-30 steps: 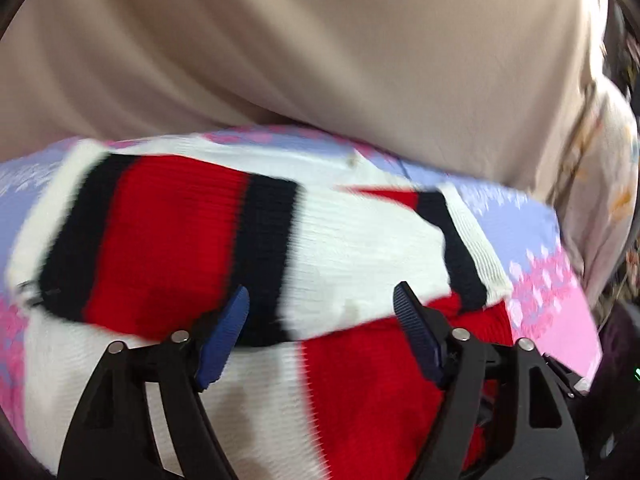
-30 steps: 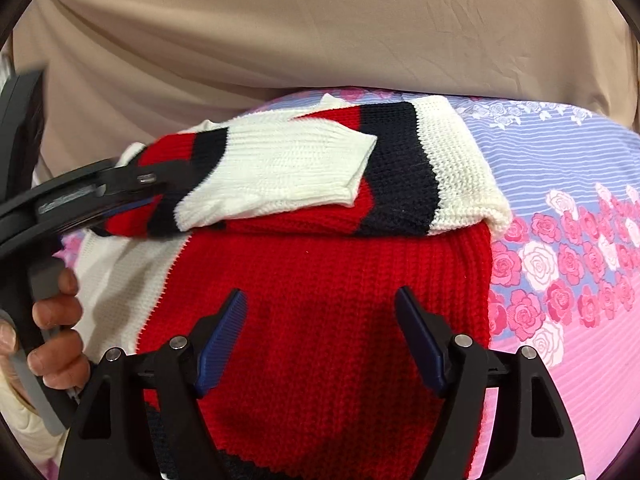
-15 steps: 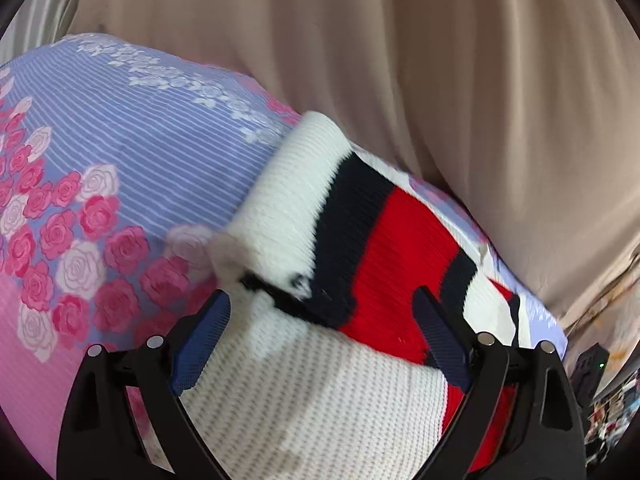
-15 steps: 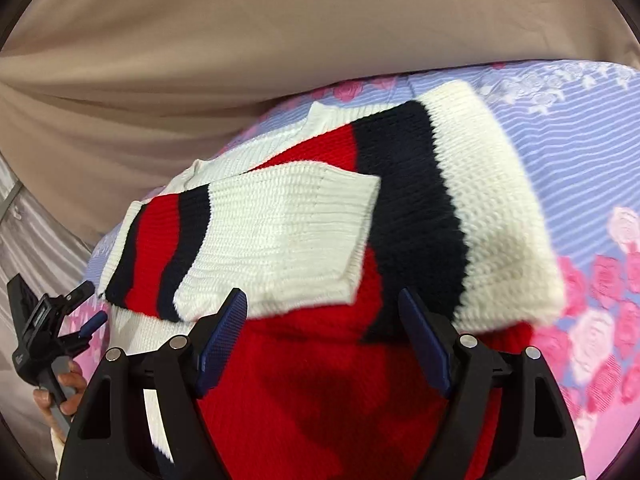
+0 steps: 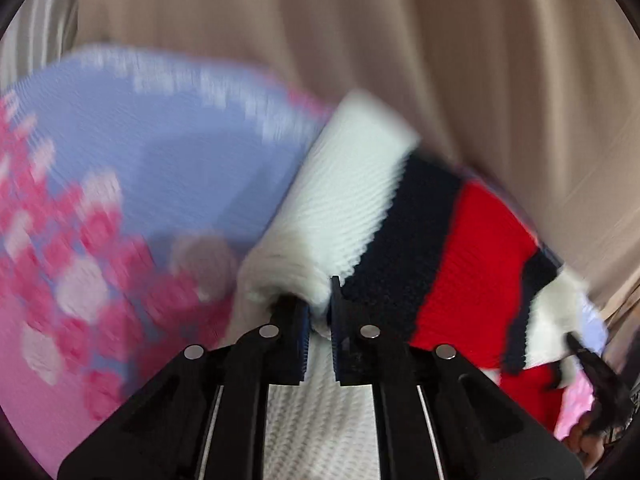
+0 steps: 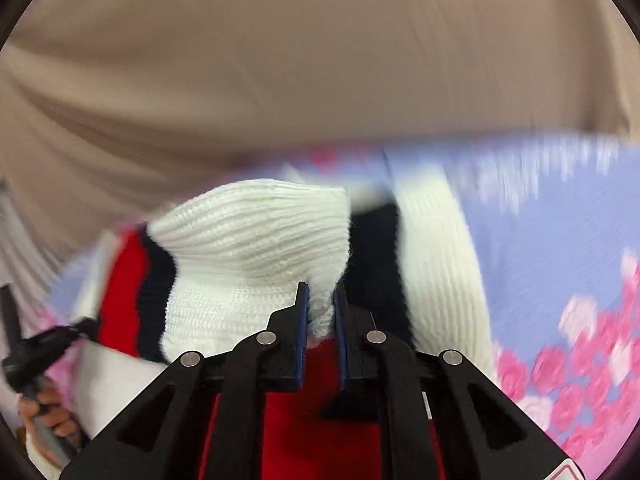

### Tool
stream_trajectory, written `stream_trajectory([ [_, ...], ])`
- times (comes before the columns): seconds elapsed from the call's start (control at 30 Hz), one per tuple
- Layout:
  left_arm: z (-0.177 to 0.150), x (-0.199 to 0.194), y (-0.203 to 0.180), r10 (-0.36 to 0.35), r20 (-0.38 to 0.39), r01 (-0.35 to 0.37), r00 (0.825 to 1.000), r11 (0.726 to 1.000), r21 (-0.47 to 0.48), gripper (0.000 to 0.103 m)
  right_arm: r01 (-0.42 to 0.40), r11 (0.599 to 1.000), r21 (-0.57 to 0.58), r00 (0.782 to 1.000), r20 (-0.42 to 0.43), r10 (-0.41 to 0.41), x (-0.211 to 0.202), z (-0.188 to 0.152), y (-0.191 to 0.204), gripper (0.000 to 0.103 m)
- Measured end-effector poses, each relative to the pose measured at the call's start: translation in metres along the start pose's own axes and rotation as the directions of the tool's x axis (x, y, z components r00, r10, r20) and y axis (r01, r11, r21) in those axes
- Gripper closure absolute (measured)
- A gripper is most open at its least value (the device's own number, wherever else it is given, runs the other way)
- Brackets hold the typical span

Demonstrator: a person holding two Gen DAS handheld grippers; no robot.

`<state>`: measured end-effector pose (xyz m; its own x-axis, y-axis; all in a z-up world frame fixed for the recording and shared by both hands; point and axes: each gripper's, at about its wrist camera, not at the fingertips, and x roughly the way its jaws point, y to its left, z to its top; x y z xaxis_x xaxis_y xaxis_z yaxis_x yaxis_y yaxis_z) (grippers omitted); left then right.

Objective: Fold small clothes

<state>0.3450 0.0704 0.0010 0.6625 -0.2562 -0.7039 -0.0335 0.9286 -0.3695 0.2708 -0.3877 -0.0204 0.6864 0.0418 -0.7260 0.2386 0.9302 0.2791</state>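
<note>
A small knitted sweater (image 5: 472, 248) in red, white and dark navy lies on a floral bedsheet (image 5: 160, 168), its sleeves folded across the body. My left gripper (image 5: 318, 314) is shut on the white folded edge of the sweater at its left side. My right gripper (image 6: 320, 312) is shut on the white cuff of the sweater (image 6: 256, 240) that lies on the red body. The other gripper shows at the edge of each wrist view, the right one (image 5: 600, 380) and the left one (image 6: 36, 356). Both views are motion-blurred.
The bedsheet (image 6: 560, 240) is lilac at the back and pink with roses toward the front. A beige curtain (image 6: 320, 60) hangs close behind the bed. The person's hand (image 6: 48, 420) holds the left gripper's handle.
Both grippers have gone from open to shut on the sweater. Each moved forward and down onto the knit: the left onto the white edge, the right onto the white cuff.
</note>
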Motion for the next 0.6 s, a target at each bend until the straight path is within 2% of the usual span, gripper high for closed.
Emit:
stream_trajectory([
  [0.03,-0.001,-0.004,-0.003,0.011,0.034,-0.011,0.999,1.0,0.019,0.095,-0.021,1.0,0.0,0.999,0.029,0.021,-0.008,-0.001,0.002,0.093],
  [0.13,0.001,-0.014,-0.008,0.024,0.051,-0.027,0.998,0.998,0.055,0.096,-0.08,0.996,-0.051,0.982,0.17,0.087,-0.048,-0.002,0.017,0.093],
  [0.17,0.001,-0.014,-0.006,0.023,0.049,-0.026,0.999,0.998,0.055,0.095,-0.041,0.998,-0.054,0.986,0.16,0.049,-0.042,-0.002,0.015,0.093],
  [0.23,0.0,-0.012,0.0,0.007,0.032,-0.009,0.999,0.999,0.046,0.095,0.016,1.0,-0.012,0.999,0.03,-0.016,-0.005,-0.006,-0.001,0.093],
  [0.3,0.0,-0.016,-0.001,0.004,0.036,-0.006,0.999,0.999,0.053,0.095,-0.014,1.0,0.013,0.999,0.04,0.013,-0.011,-0.007,-0.006,0.094],
  [0.37,-0.001,-0.018,-0.002,0.02,0.048,-0.023,0.999,0.998,0.06,0.094,0.071,0.997,0.021,0.992,0.101,-0.073,-0.029,-0.005,0.0,0.091],
  [0.43,-0.002,-0.022,0.0,0.007,0.052,-0.009,0.999,0.999,0.044,0.093,0.113,0.994,-0.015,0.98,0.169,-0.109,-0.05,-0.006,0.013,0.083],
  [0.5,-0.008,-0.023,0.008,-0.016,0.05,0.015,0.999,1.0,0.011,0.093,0.047,0.996,-0.077,0.983,0.182,-0.033,-0.063,-0.002,0.043,0.072],
  [0.53,-0.007,-0.024,0.01,-0.023,0.049,0.023,0.999,1.0,0.002,0.093,0.008,0.994,-0.106,0.985,0.171,0.01,-0.064,0.002,0.058,0.063],
  [0.6,-0.009,-0.026,0.013,-0.024,0.051,0.023,0.998,1.0,0.004,0.093,-0.071,0.979,-0.191,0.983,0.154,0.102,-0.061,0.008,0.099,0.056],
])
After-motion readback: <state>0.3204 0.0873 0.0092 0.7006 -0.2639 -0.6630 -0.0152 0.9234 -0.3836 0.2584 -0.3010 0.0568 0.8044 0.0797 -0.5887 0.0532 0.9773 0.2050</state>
